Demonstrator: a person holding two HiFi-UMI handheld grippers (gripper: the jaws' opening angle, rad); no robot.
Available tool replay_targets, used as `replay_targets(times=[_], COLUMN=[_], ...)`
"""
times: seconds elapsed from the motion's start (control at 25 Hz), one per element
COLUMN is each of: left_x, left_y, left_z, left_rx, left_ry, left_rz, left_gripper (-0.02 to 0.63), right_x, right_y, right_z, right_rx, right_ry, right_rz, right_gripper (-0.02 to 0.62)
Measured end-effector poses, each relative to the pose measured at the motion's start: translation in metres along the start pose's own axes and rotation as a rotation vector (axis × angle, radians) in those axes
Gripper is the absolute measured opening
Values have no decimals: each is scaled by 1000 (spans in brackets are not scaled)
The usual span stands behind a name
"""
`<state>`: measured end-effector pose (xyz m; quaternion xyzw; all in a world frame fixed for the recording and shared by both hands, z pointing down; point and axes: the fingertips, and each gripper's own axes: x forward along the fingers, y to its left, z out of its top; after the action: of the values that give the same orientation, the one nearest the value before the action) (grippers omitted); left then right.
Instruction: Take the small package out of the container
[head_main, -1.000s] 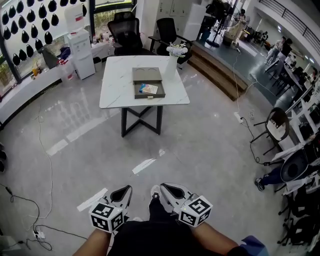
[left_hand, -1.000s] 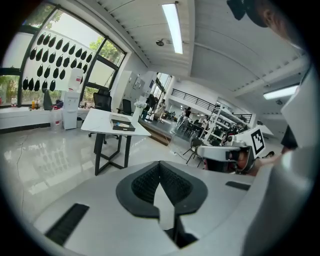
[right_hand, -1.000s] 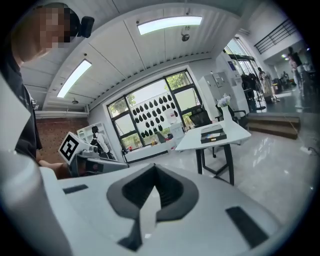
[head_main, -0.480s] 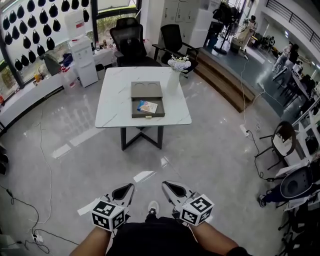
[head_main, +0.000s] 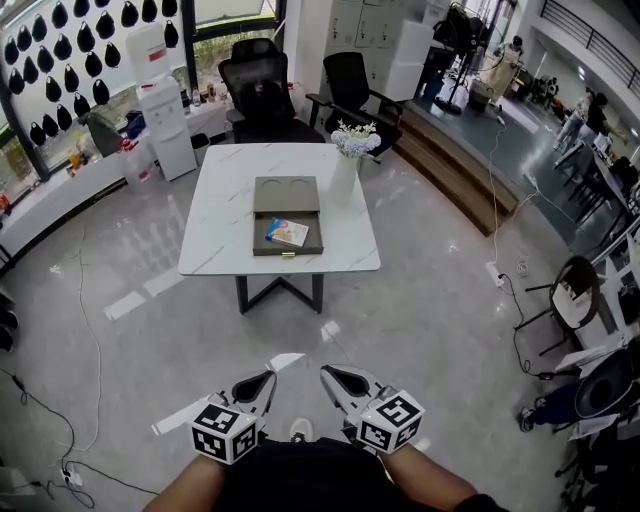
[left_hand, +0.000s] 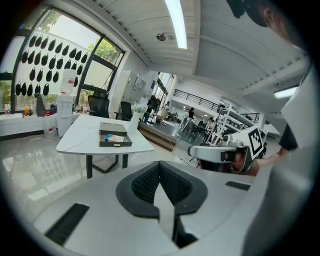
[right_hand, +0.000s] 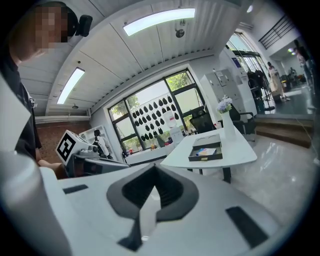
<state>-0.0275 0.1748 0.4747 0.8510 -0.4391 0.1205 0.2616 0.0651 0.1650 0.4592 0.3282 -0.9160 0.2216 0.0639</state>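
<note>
Head view, near to far.

- Left gripper (head_main: 255, 384): at 6 o'clock in the frame, jaws pressed together, nothing between them.
- Right gripper (head_main: 336, 378): just beside it towards 3 o'clock, jaws also together, empty. Both point to 12 o'clock, above the grey floor (head_main: 420, 300).
- White table (head_main: 215, 235): at 12 o'clock from the grippers, well apart from them.
- Container (head_main: 288, 249): a dark, shallow open box near the table's front edge.
- Small package (head_main: 287, 232): lies flat in the container's near compartment. It shows blue and orange print.
- The far section (head_main: 287, 193) has two round recesses.
- Vase of white flowers (head_main: 345, 172): upright at 2 o'clock from the container.
- Two black office chairs (head_main: 262, 92): beyond the table at 12 o'clock.
- Water dispenser (head_main: 163, 105): at 10 o'clock.
</note>
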Motion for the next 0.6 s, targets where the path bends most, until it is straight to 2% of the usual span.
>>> replay_targets(times=[0.24,0.48,0.6], left_x=[23,28,30], left_y=[-1,12,20], left_z=[11,13,10], left_rx=[-102,-11,-1], left_ry=[8,24,30], left_rz=[-27,14,23], left_gripper=[3,3,3], right_x=[0,14,23], right_y=[-19,-29,-31], right_z=[-4,-1,4], right_rx=[36,47,29], right_ry=[5,11,21], right_rz=[10,21,30], right_gripper=[0,0,0])
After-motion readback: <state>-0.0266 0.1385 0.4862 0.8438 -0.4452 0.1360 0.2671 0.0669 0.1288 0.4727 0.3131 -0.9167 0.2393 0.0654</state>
